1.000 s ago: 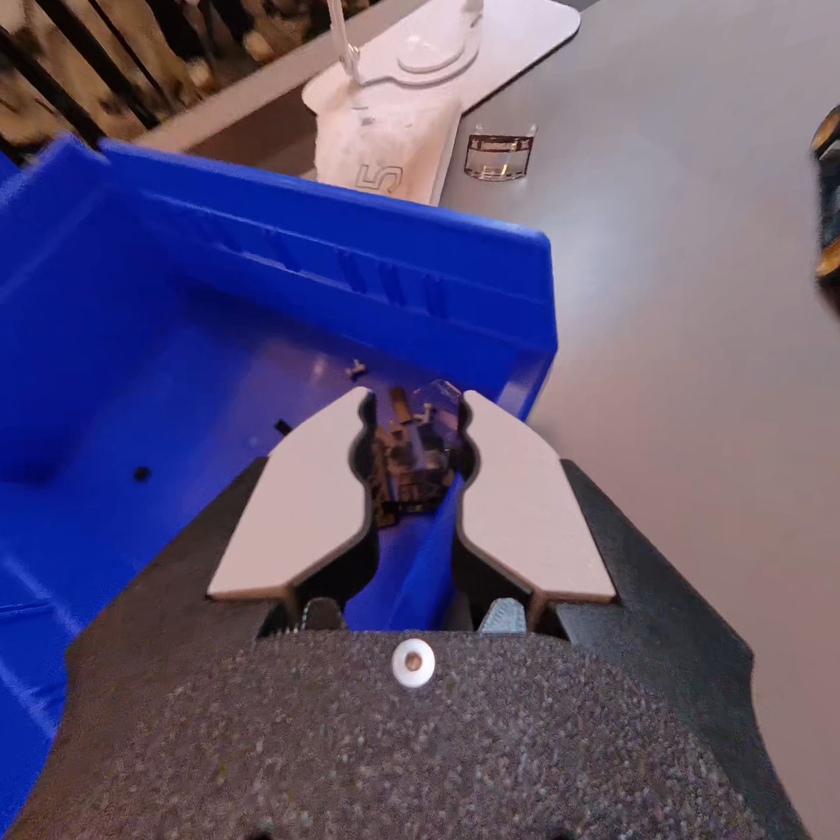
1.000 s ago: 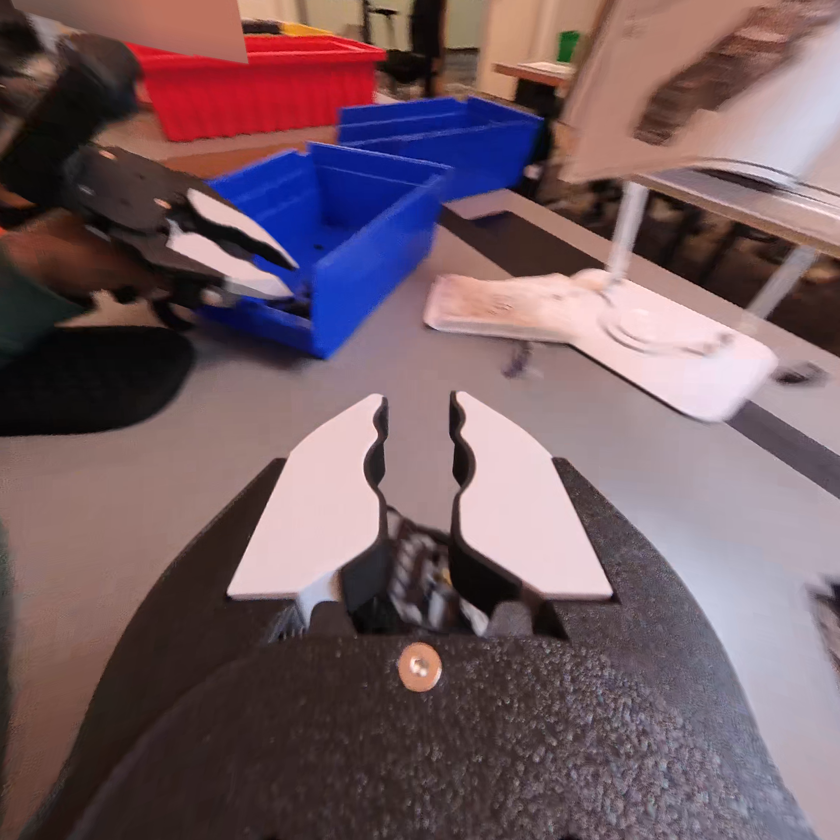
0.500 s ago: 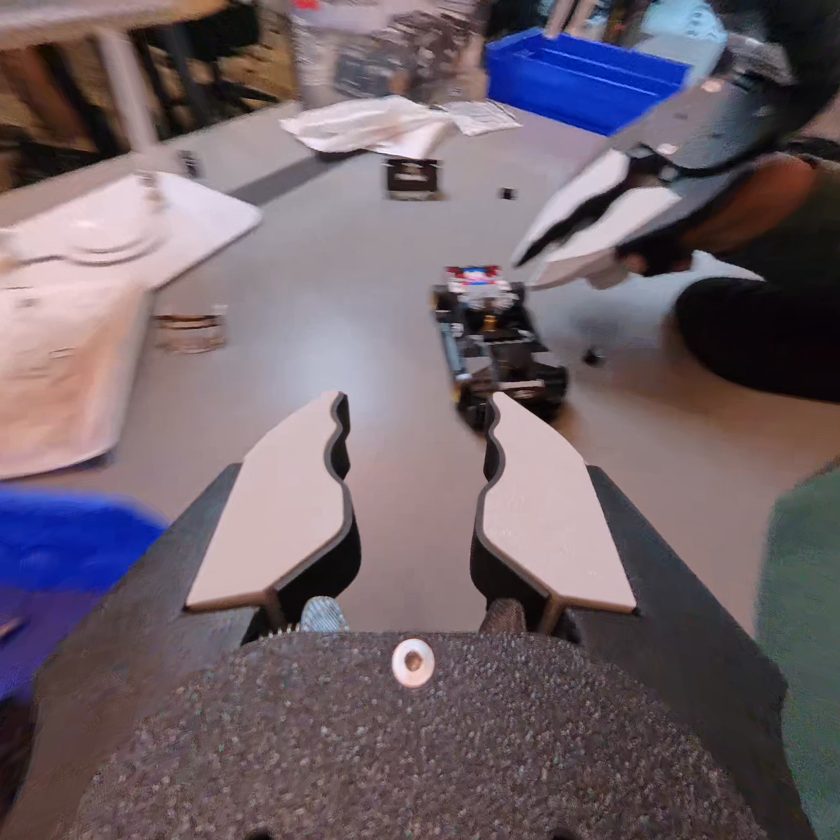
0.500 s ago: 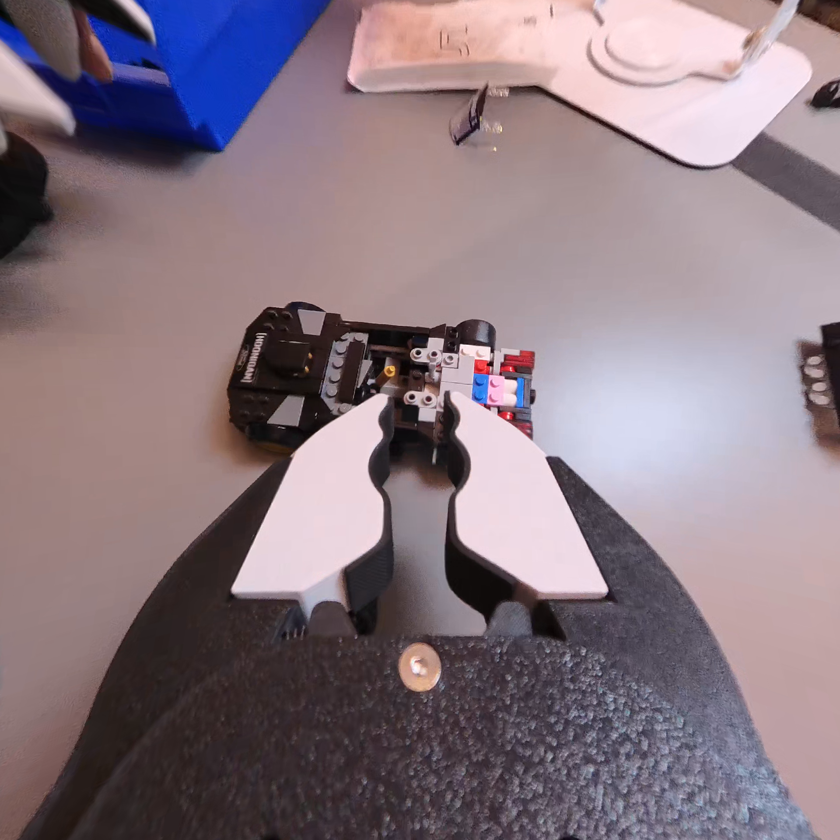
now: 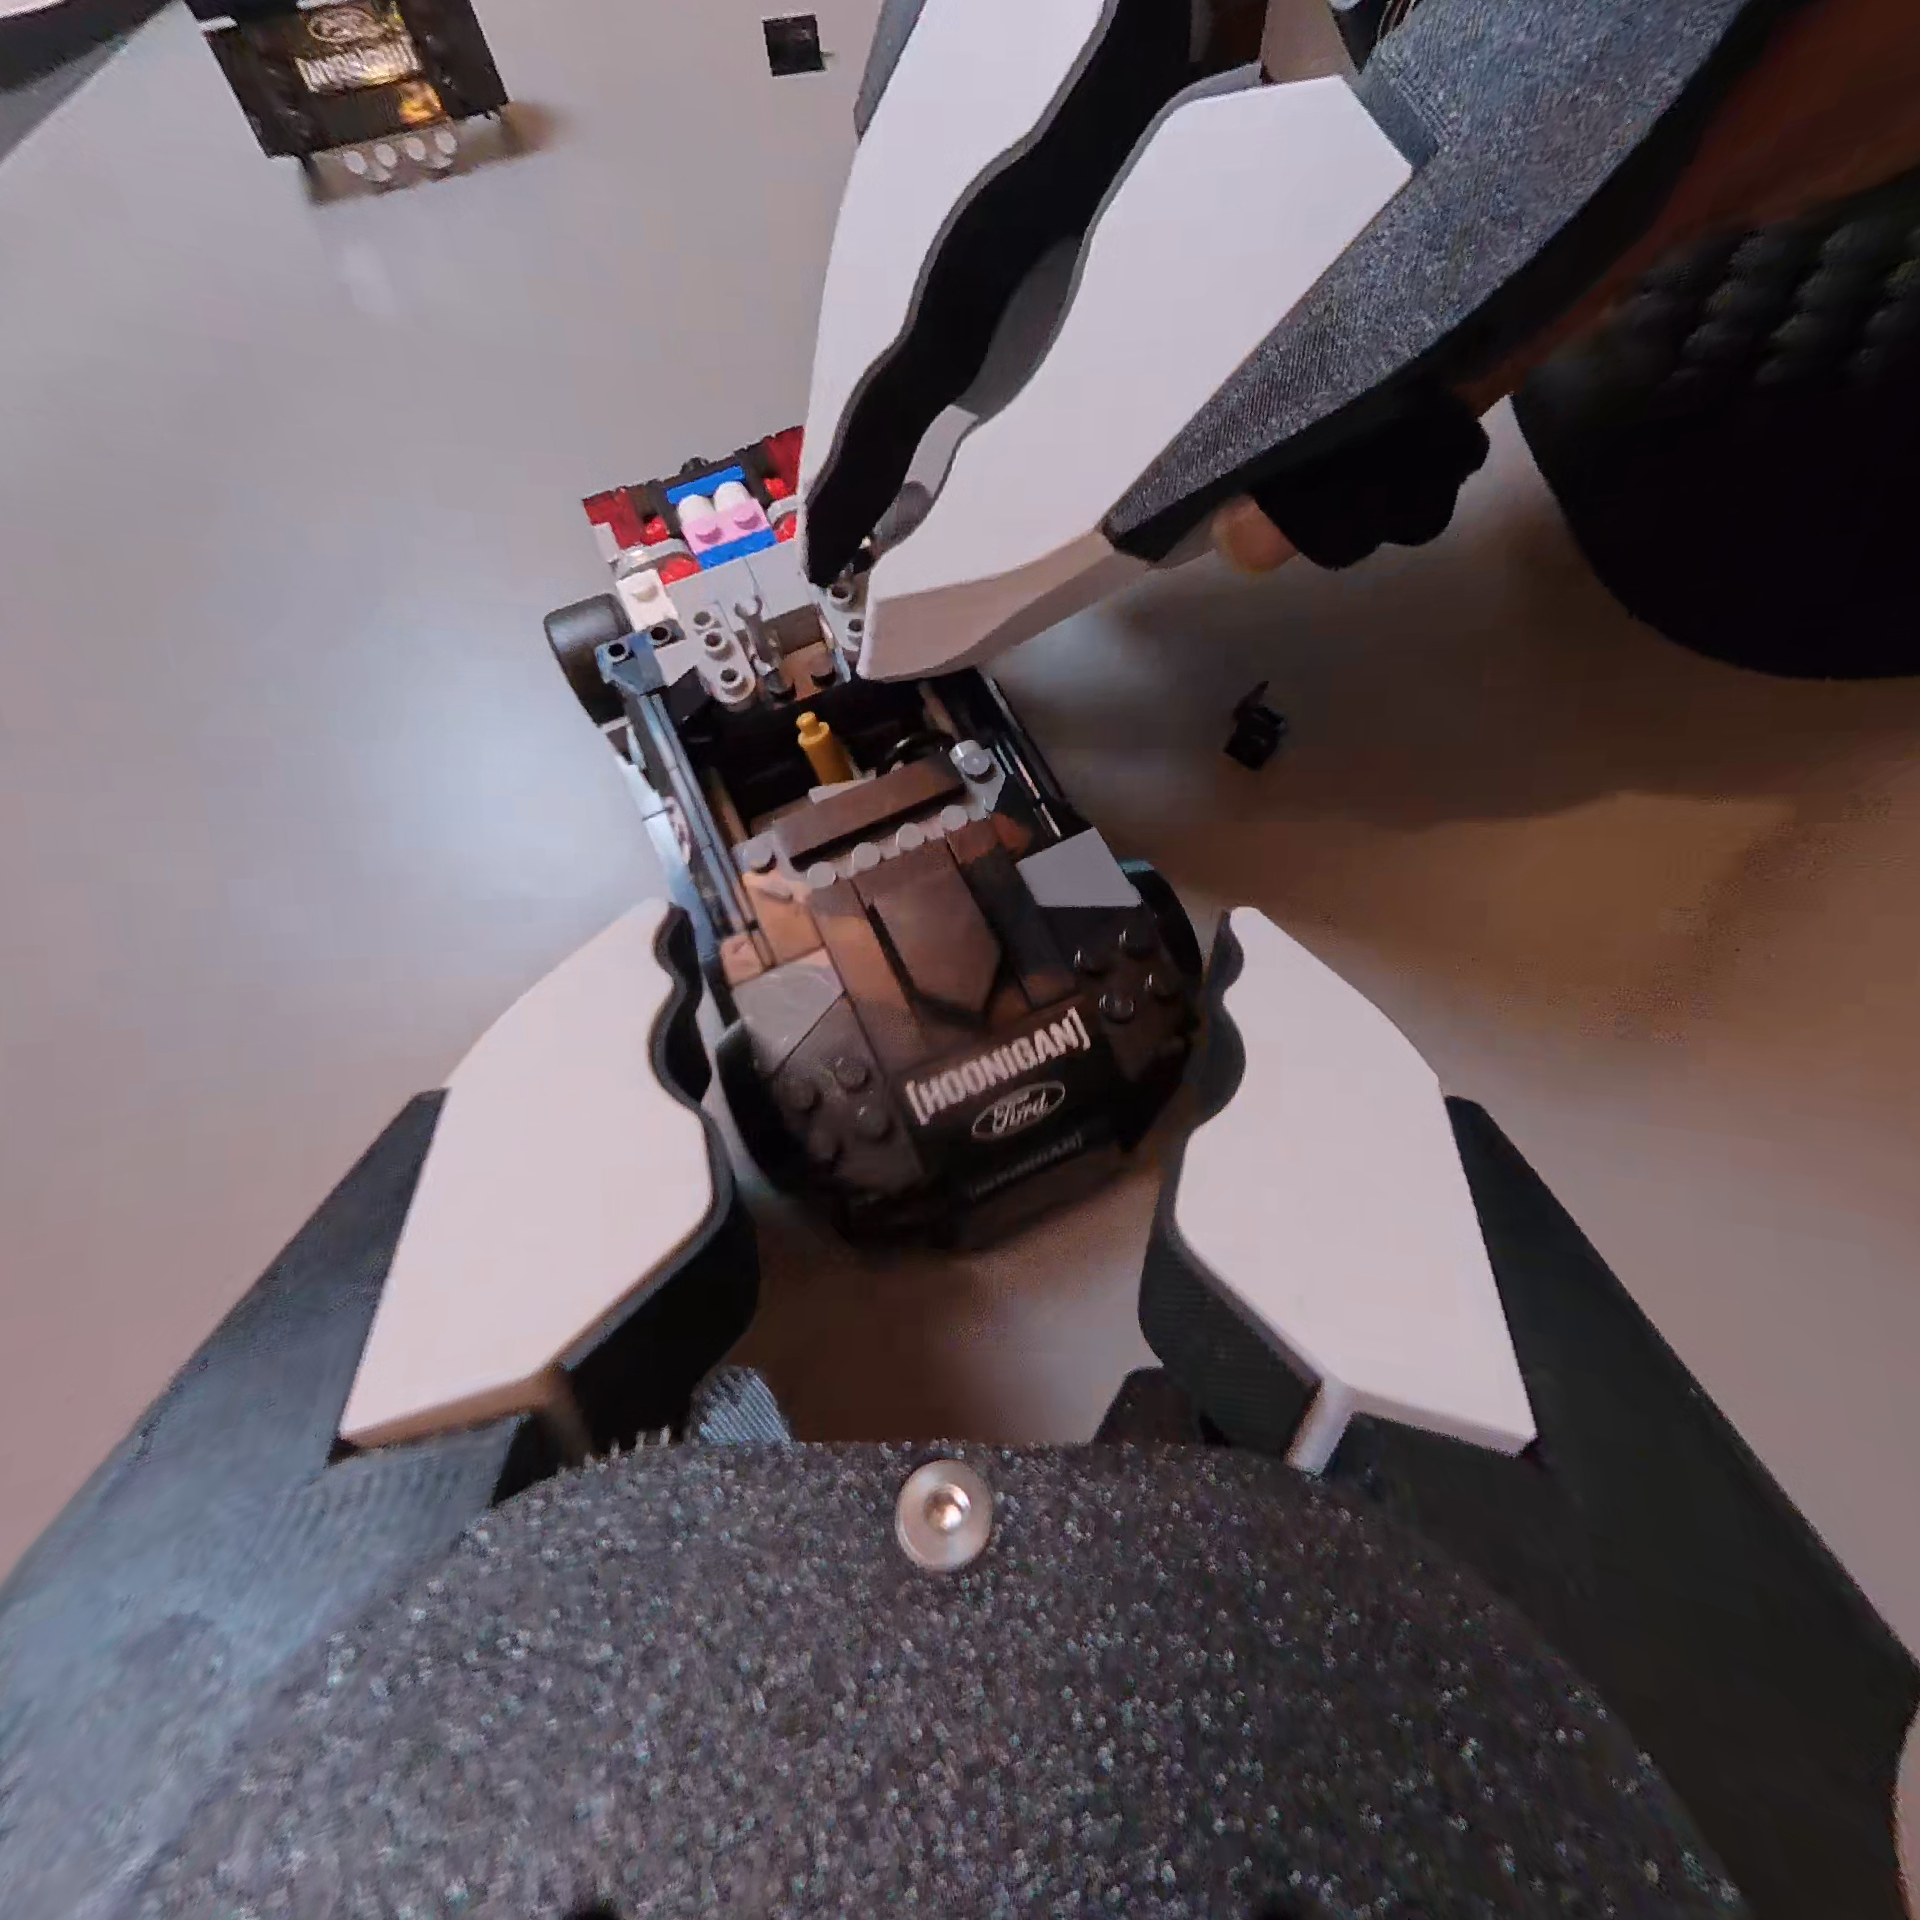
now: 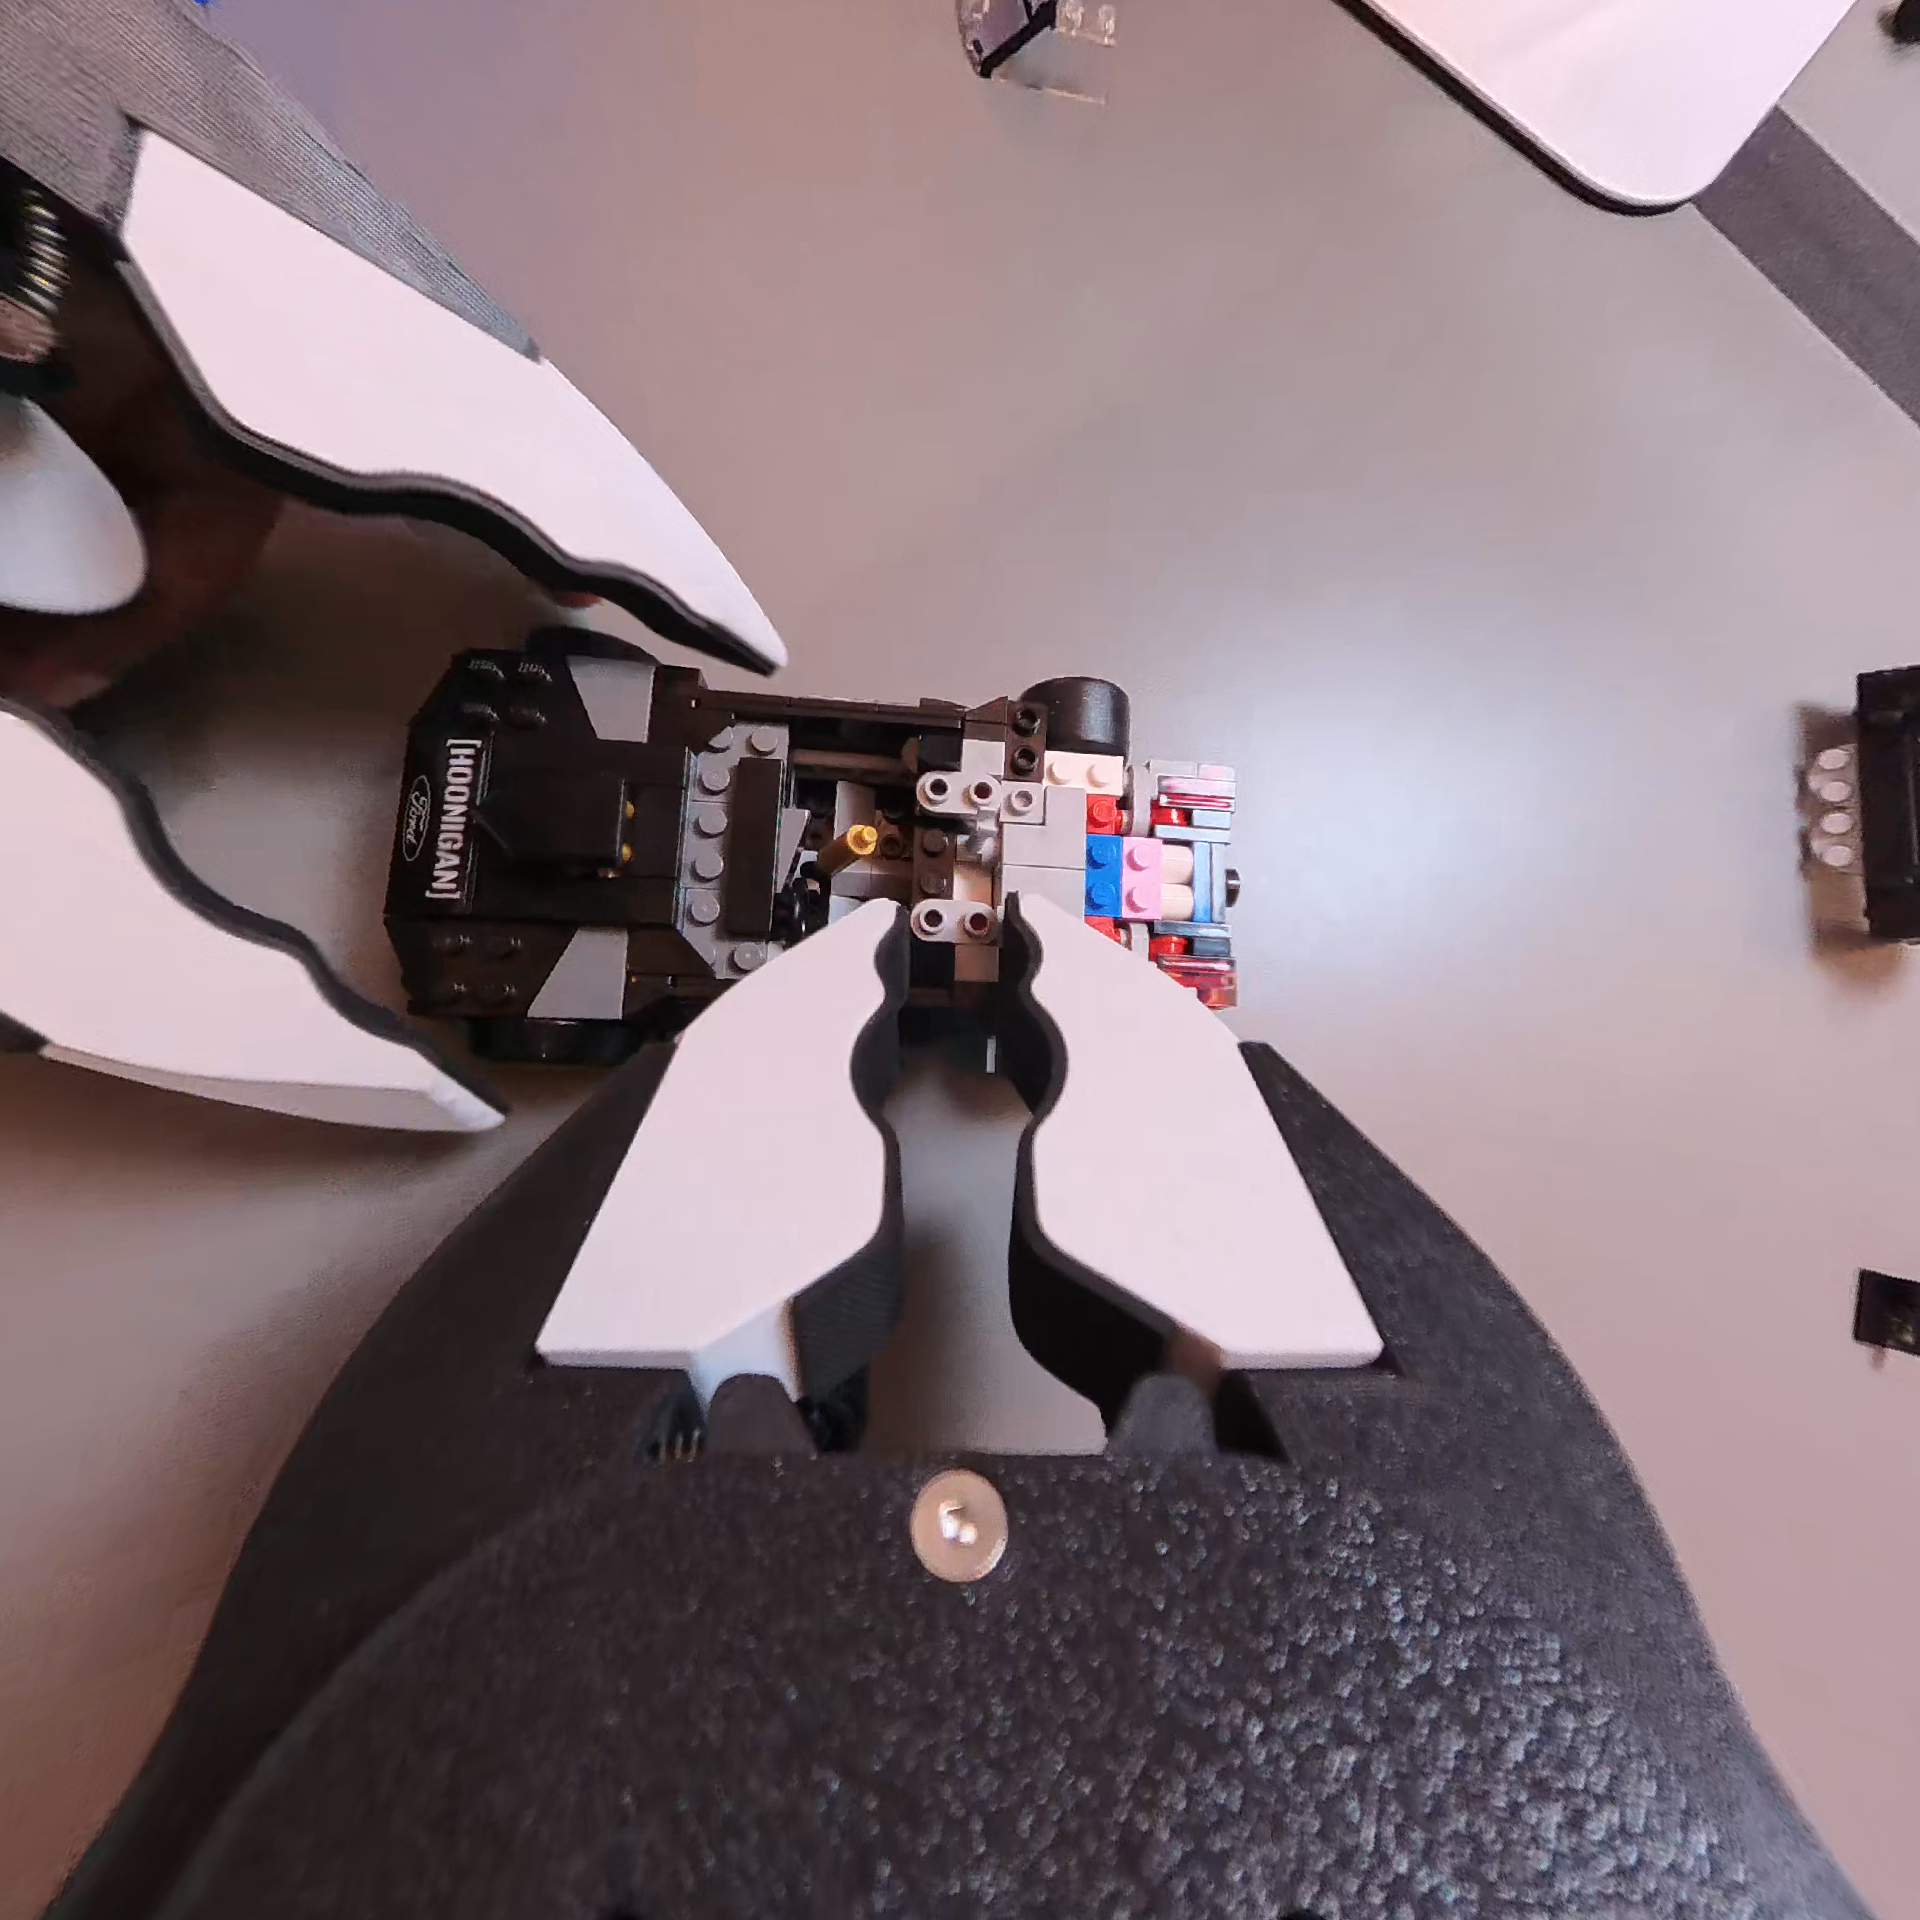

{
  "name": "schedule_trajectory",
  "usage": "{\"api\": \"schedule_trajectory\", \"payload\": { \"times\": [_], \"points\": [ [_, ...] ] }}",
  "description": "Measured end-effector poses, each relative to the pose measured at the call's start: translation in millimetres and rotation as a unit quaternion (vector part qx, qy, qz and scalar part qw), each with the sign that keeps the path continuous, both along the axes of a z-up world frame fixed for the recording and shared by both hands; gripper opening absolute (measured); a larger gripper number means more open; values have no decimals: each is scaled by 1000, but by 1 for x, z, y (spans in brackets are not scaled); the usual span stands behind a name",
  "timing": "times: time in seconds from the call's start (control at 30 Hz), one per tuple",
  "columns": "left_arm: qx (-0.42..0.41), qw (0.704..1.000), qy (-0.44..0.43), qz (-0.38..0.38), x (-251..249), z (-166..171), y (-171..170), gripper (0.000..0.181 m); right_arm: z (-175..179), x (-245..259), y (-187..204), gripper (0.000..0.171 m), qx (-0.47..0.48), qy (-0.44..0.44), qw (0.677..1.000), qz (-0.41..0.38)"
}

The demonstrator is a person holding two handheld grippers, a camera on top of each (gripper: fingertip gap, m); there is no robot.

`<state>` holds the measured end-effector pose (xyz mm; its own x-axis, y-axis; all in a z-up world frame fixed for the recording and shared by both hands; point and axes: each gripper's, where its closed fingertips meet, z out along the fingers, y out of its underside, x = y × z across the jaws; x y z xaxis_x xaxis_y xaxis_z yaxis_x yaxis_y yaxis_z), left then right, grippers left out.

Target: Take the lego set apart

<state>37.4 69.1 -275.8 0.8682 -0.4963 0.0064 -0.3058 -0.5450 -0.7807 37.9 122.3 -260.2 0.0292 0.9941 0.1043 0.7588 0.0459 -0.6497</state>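
The lego set is a black car (image 5: 914, 987) with a grey, red, blue and pink rear, standing on the grey table; it also shows in the right wrist view (image 6: 582, 831). My left gripper (image 5: 945, 935) is open, one finger on each side of the car's front end, close to its sides. It shows at the left of the right wrist view (image 6: 623, 883). My right gripper (image 6: 954, 912) has its fingers narrowed onto a small grey brick (image 6: 951, 920) on the near side of the car's rear half. In the left wrist view it (image 5: 847, 613) reaches down from the upper right.
A detached black lego block (image 5: 353, 94) lies beyond the car, also seen at the right (image 6: 1870, 821). Small black pieces (image 5: 1257, 727) (image 6: 1886, 1325) lie loose. A clear windscreen piece (image 6: 1029, 42) and a white board (image 6: 1621, 83) lie at the far side. A gloved hand (image 5: 1351, 499) holds the right gripper. There is about 6 cm between the tips of the two grippers. From the right gripper's tips to the detached black lego block (image 5: 353, 94) is close to 20 cm.
My left gripper swung from the blue bin over to the car and now straddles its front. My right gripper came down onto the car and its fingers narrowed around the grey brick.
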Motion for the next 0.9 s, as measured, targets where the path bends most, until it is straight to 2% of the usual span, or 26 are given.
{"api": "schedule_trajectory", "payload": {
  "times": [0.4,0.5,0.53,0.57,0.63,0.7,0.77,0.9],
  "points": [
    [1,1000,-4,7,2,-3,-1,91,2,-2,-6,14,-30,49,998,-12],
    [-1,1000,-6,8,3,-3,-1,91,3,-2,-8,14,-84,80,993,-18],
    [0,1000,-6,11,2,-3,0,90,6,-5,-19,0,-134,98,986,-3],
    [-2,1000,-8,10,3,-3,1,90,11,-10,-31,0,-196,118,973,1],
    [-4,1000,-10,13,2,-3,1,90,6,-9,-13,0,-124,117,985,-15],
    [-11,1000,-18,16,2,-3,-2,89,34,-2,2,0,-163,171,971,-28],
    [-13,1000,-22,16,2,-3,-3,89,54,9,16,0,-141,201,969,-30],
    [-15,1000,-23,15,2,-4,-2,89,40,15,10,10,-104,156,982,-8]
  ]
}}
